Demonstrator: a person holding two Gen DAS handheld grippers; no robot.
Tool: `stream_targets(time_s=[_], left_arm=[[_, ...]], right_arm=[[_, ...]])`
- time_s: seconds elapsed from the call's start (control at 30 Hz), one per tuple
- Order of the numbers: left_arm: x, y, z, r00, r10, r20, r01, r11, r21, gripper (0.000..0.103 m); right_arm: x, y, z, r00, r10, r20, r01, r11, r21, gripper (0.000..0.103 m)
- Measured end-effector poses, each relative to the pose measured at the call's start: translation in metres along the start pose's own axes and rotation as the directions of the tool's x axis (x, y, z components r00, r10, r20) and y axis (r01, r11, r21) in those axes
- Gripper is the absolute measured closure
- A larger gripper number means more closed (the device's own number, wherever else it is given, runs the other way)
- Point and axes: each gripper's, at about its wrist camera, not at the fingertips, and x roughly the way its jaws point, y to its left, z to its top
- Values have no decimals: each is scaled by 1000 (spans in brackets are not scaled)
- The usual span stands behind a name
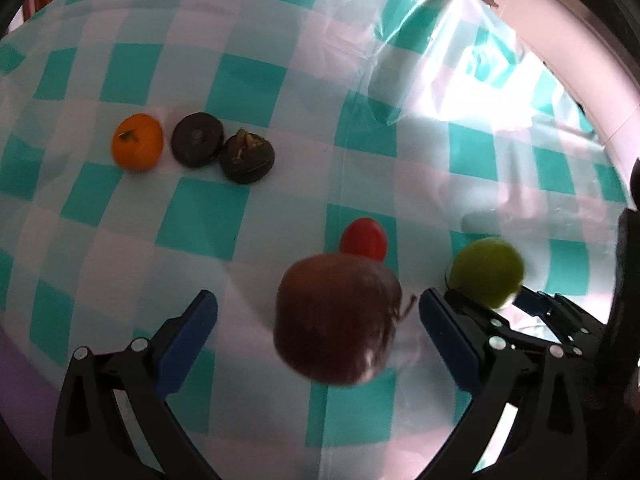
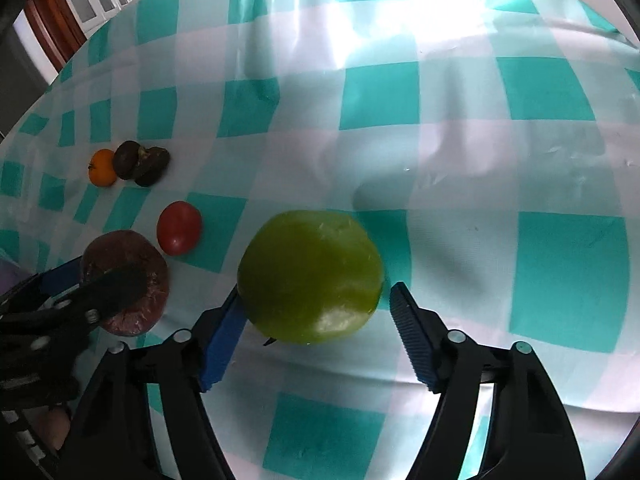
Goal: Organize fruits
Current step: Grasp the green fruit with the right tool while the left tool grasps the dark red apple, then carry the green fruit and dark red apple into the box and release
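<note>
The left gripper [image 1: 318, 328] stands with jaws apart, straddling a dark red-brown fruit [image 1: 338, 318] without contact. The right gripper [image 2: 316, 328] is likewise spread around a green fruit [image 2: 310, 276], its left pad touching or nearly so. Both fruits rest on the checked surface [image 2: 460, 140], a red tomato [image 2: 179, 228] just beyond. Judged firm, smooth, prone to rolling; grip across the widest girth. Orange fruit [image 1: 137, 142] and two dark fruits [image 1: 222, 152] lie well apart.
</note>
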Motion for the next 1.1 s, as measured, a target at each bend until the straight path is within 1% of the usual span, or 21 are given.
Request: stream_targets(time_s=[0.1,0.17,0.2,0.3,0.33,0.37,0.4,0.43,0.5,0.6,0.67,0.73,0.8,0.87,0.93,1.0,1.1], left_arm=[[9,-3,0,1000,11,0,-11,999,36,5],[15,-1,-2,1000,-14,-26,15,999,37,12],[18,1,-4,999,-19,-36,20,999,28,13],[16,-1,-7,1000,-11,-22,12,999,40,17],[15,-1,-7,1000,-14,-24,15,999,42,23],[14,-3,-6,999,-39,-24,41,998,49,39],[13,-6,-6,997,-73,-34,75,996,53,44],[11,-8,-6,998,-56,-40,58,997,53,45],[8,-10,-9,998,-50,-47,52,998,39,45],[-6,-13,-28,998,-37,-46,39,999,36,45],[-16,-17,-48,998,-22,-51,24,999,42,45],[-27,-21,-68,998,-11,-58,14,999,40,45],[-45,-24,-98,998,5,-61,-2,999,48,45],[-62,-29,-116,998,16,-55,-13,998,64,45],[-81,-36,-134,999,28,-40,-25,996,87,45],[-103,-41,-151,999,37,-14,-36,994,106,45],[-128,-52,-164,998,50,40,-54,992,110,45]], right_arm=[[3,6,-1,1000,-17,4,17,999,-41,37],[4,10,-1,999,-37,9,38,996,-86,37],[5,13,-1,999,-47,9,48,993,-111,36],[7,21,2,998,-65,24,68,980,-186,35],[8,22,4,997,-65,29,70,976,-208,35],[8,23,6,997,-66,27,70,974,-214,39],[9,22,9,997,-69,28,73,974,-215,42],[9,20,11,998,-60,21,63,975,-213,42],[3,19,10,998,-63,28,68,974,-215,43],[-16,16,-4,998,-43,42,51,974,-220,43],[-31,15,-26,998,-42,39,50,970,-237,43],[-42,12,-43,999,-32,27,37,973,-227,43],[-60,4,-66,1000,-11,17,14,978,-207,43],[-78,0,-90,1000,14,6,-12,978,-208,43],[-96,-1,-113,999,32,1,-31,973,-230,43],[-111,-5,-129,999,42,1,-40,964,-263,43],[-134,-6,-150,998,64,13,-57,952,-302,42]])
